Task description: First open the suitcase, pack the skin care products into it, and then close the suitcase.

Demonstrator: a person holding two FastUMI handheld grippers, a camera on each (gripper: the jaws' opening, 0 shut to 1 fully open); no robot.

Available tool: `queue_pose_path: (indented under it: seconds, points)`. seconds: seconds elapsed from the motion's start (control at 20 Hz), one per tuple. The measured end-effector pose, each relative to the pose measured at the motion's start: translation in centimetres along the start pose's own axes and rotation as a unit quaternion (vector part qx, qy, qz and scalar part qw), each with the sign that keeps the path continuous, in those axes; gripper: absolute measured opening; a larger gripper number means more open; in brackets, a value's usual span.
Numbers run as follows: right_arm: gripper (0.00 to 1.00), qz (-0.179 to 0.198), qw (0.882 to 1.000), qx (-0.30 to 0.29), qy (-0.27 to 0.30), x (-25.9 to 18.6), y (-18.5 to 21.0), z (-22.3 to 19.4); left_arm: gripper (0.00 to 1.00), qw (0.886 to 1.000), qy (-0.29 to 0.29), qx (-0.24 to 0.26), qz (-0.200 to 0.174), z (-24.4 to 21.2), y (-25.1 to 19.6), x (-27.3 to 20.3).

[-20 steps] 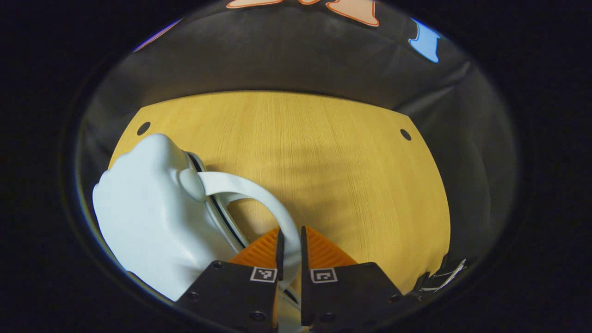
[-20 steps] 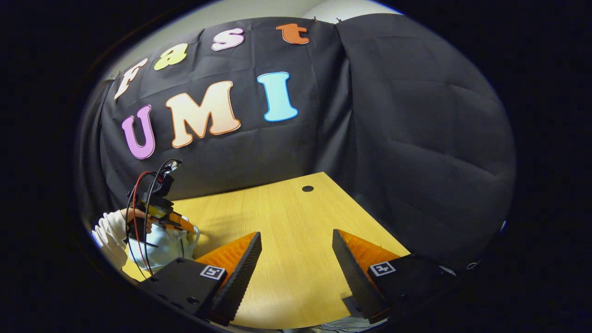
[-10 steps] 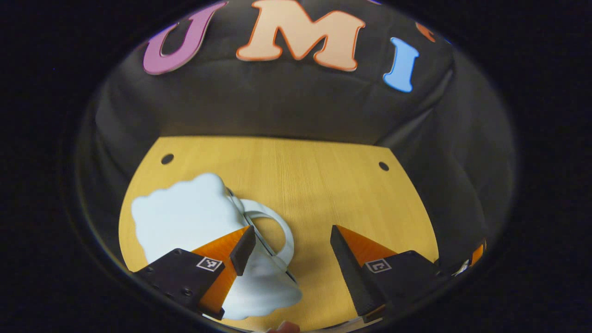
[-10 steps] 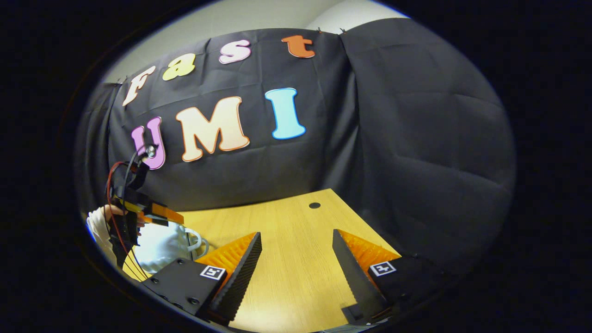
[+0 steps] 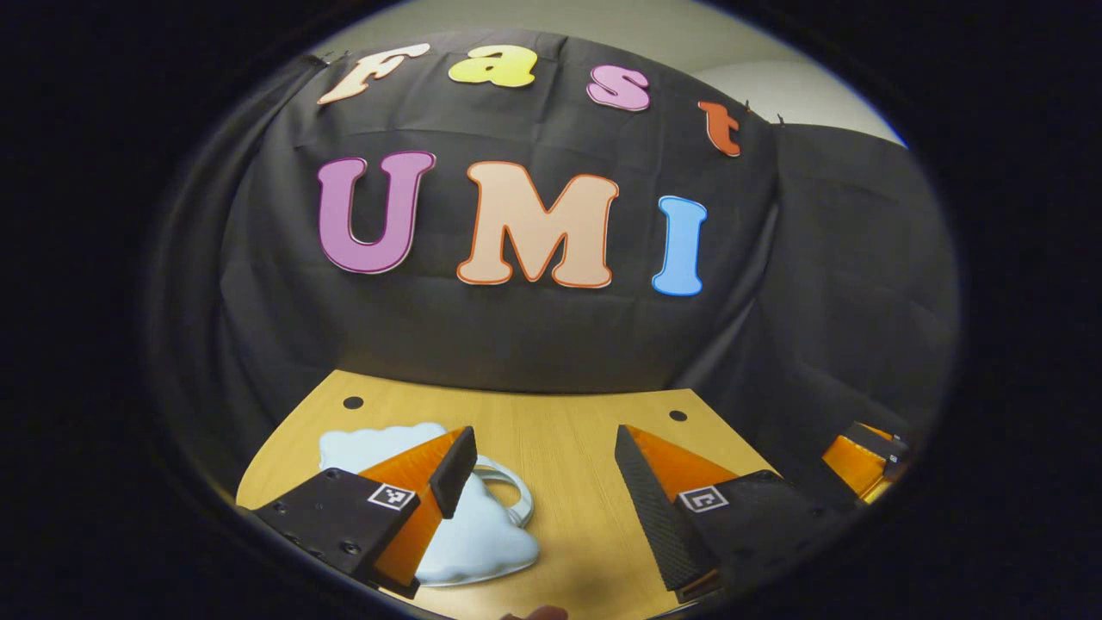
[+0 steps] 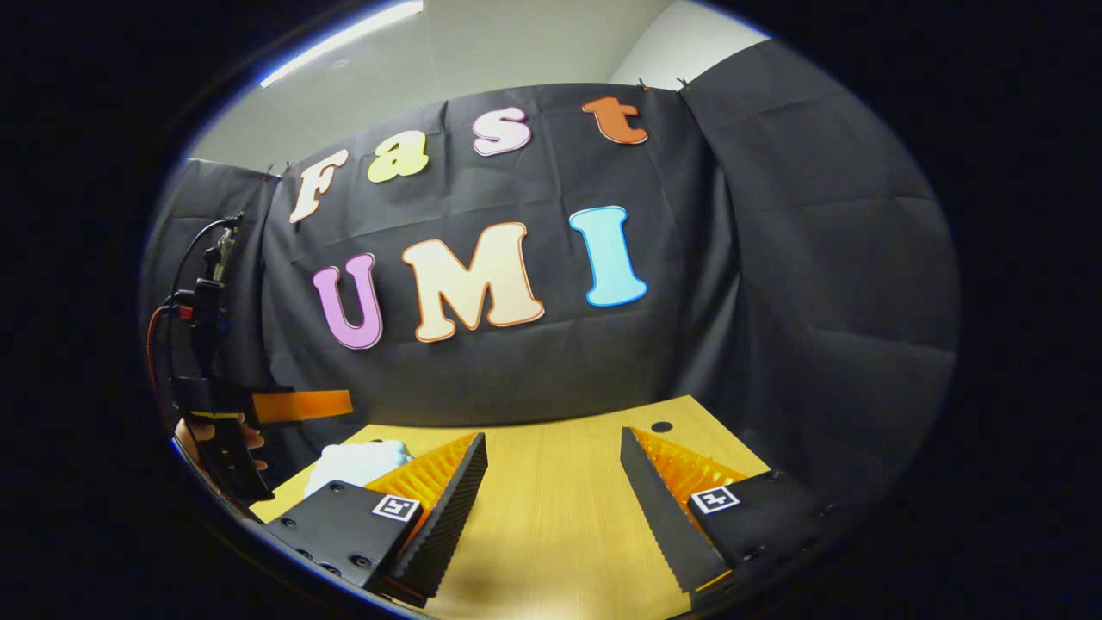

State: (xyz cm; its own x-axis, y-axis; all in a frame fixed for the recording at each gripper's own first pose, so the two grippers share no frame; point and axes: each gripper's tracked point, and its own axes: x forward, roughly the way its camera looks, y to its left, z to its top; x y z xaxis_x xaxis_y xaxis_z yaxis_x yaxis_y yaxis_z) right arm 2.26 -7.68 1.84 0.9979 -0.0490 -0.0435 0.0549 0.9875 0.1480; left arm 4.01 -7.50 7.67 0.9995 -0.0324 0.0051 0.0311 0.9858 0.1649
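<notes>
A pale blue, cloud-shaped suitcase (image 5: pixel 469 534) lies flat on the wooden table (image 5: pixel 560 422), its white handle (image 5: pixel 510 492) pointing right. Its two halves look joined together. My left gripper (image 5: pixel 544 448) hangs open above and just behind it, with its left finger in front of the case and nothing between the fingers. In the right gripper view the case (image 6: pixel 357 461) peeks out behind my right gripper's left finger. My right gripper (image 6: pixel 551 443) is open over bare table. The left gripper (image 6: pixel 288 405) shows at the far left, held by a hand (image 6: pixel 215 435).
Black cloth walls close the table off at the back and on both sides. Small round holes (image 5: pixel 678 416) mark the table's far corners. The right gripper (image 5: pixel 861 452) shows at the right edge of the left gripper view.
My left gripper let go of the suitcase handle, opened, and rose and drew back. The suitcase now lies flat on the table. My right gripper tilted upward.
</notes>
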Motion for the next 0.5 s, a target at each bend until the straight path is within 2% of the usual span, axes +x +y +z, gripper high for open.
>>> queue_pose_path:
  seconds: [0.1, 0.15, 0.2, 0.35, 0.4, 0.45, 0.5]
  points:
    - [0.98, 0.007, 1.000, -0.004, -0.006, -0.1, 0.8, 0.2, 0.95, 0.999, -0.028, -0.019, 0.012, 0.5, -0.2, -1.4]
    - [0.98, 0.012, 1.000, -0.006, -0.007, -0.2, 1.2, 0.3, 0.92, 0.999, -0.037, -0.028, 0.019, 0.7, -0.3, -1.7]
    - [0.98, 0.014, 1.000, -0.007, -0.007, -0.3, 1.5, 0.3, 0.94, 0.998, -0.042, -0.032, 0.026, 0.8, -0.1, -1.5]
    - [0.98, 0.019, 1.000, -0.014, -0.015, -0.9, 1.9, 0.8, 0.95, 0.998, -0.036, -0.019, 0.039, 0.5, 0.3, -1.6]
    - [0.98, 0.019, 1.000, -0.016, -0.017, -1.0, 1.9, 0.9, 0.91, 0.998, -0.037, -0.018, 0.042, 0.4, 0.6, -1.7]
    - [0.98, 0.019, 1.000, -0.017, -0.017, -1.1, 1.8, 1.0, 0.95, 0.998, -0.035, -0.021, 0.042, 0.4, 0.7, -1.8]
    - [0.98, 0.017, 1.000, -0.018, -0.016, -1.2, 1.6, 0.9, 0.92, 0.999, -0.031, -0.026, 0.036, 0.3, 0.4, -1.7]
